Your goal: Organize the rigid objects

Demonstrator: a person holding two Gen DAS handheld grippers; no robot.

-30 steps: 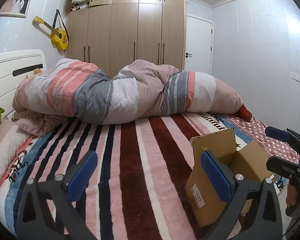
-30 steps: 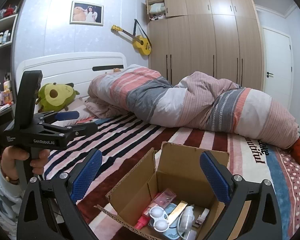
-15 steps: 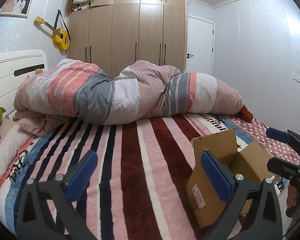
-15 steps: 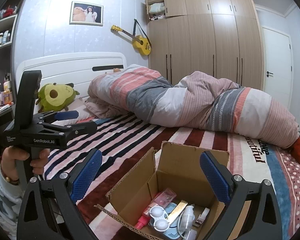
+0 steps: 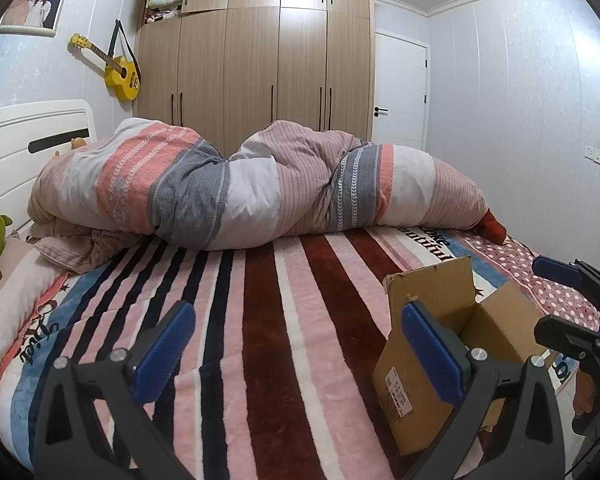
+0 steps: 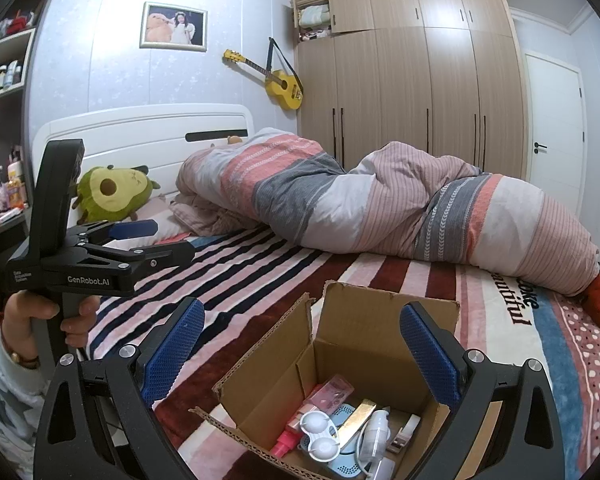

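Note:
An open cardboard box (image 6: 364,364) stands on the striped bed near its front edge; it also shows in the left wrist view (image 5: 452,344). Inside lie several small items: a white contact lens case (image 6: 316,434), a pink bottle (image 6: 286,442), a pink packet (image 6: 332,394), a gold stick (image 6: 358,420), a white bottle (image 6: 374,436). My right gripper (image 6: 300,356) is open and empty, just above the box. My left gripper (image 5: 300,352) is open and empty over the blanket, left of the box; it shows in the right wrist view (image 6: 152,240).
A rolled striped duvet (image 5: 260,192) lies across the far side of the bed. An avocado plush (image 6: 112,196) sits by the white headboard (image 6: 148,128). A wardrobe (image 5: 276,60) and a door (image 5: 400,92) stand behind. Shelves (image 6: 4,76) are at the left.

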